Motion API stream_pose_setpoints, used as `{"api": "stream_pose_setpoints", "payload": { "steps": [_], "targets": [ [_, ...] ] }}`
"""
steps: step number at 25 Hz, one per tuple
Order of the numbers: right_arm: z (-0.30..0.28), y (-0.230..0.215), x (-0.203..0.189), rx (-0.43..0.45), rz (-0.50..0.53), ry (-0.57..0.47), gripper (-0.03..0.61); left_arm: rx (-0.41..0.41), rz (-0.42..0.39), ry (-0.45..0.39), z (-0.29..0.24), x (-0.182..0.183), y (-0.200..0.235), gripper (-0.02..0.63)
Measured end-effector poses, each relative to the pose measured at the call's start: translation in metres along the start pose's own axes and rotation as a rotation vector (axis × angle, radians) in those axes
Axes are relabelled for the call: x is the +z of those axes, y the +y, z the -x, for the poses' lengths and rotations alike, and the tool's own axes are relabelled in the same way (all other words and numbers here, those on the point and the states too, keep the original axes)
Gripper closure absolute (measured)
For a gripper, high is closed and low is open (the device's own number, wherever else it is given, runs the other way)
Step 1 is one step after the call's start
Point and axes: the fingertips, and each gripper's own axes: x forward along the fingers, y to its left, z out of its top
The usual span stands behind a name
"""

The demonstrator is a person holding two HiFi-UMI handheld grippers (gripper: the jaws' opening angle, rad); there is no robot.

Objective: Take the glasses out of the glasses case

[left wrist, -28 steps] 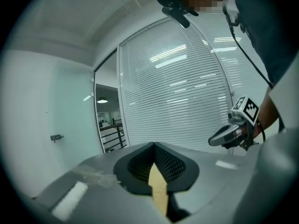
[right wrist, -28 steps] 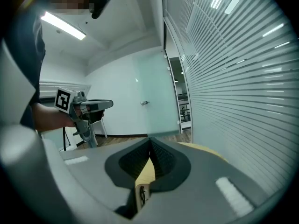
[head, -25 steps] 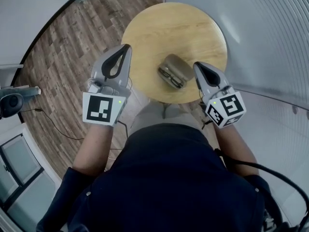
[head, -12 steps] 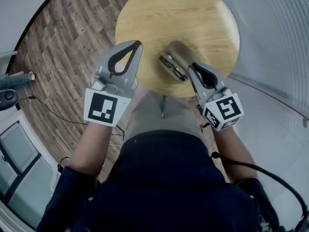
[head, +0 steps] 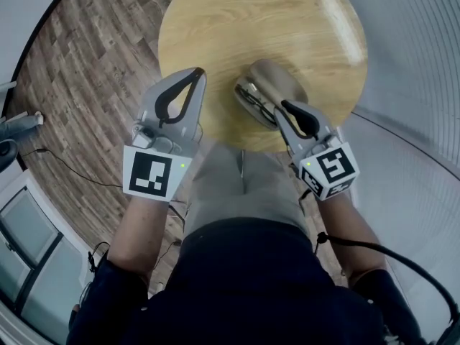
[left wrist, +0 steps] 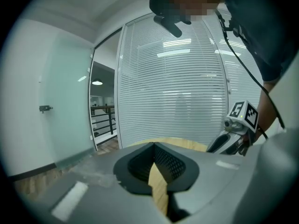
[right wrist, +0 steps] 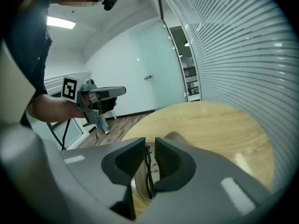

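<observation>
An open tan glasses case point(head: 277, 81) lies near the front edge of the round wooden table point(head: 244, 27), its lid tilted back. Dark-framed glasses point(head: 253, 105) rest inside it. My right gripper point(head: 280, 106) reaches the case's near side. Its jaws stand a narrow gap apart, and the glasses point(right wrist: 148, 171) show through that gap in the right gripper view, without touching either pad. The case lid point(right wrist: 174, 136) rises just beyond the right gripper point(right wrist: 149, 143). My left gripper point(head: 195, 74) hovers at the table's left edge, shut and empty, well left of the case.
Wood-plank floor point(head: 86, 63) surrounds the table. White blinds point(right wrist: 233, 45) and a curved wall run along the right side. A cable point(head: 79, 175) trails on the floor at left. The table's far half point(right wrist: 219, 120) is bare wood.
The right gripper has moved forward and left until its tips reach the case. The left gripper stays shut beside the table's left edge. The view has shifted closer to the table.
</observation>
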Motion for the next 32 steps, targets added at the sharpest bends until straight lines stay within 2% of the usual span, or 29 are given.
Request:
{"api": "stream_pose_setpoints", "payload": {
  "steps": [15, 24, 32],
  "targets": [
    [-0.034, -0.004, -0.072, 0.031, -0.02, 0.151, 0.487, -0.019, 0.074, 0.044, -0.015, -0.047, -0.001, 0.611],
    [-0.048, -0.004, -0.087, 0.055, 0.025, 0.231, 0.48, 0.001, 0.099, 0.085, -0.011, -0.074, 0.002, 0.611],
    [-0.049, 0.001, -0.087, 0.08, 0.048, 0.247, 0.543, 0.025, 0.094, 0.083, -0.008, -0.073, 0.011, 0.611]
  ]
}}
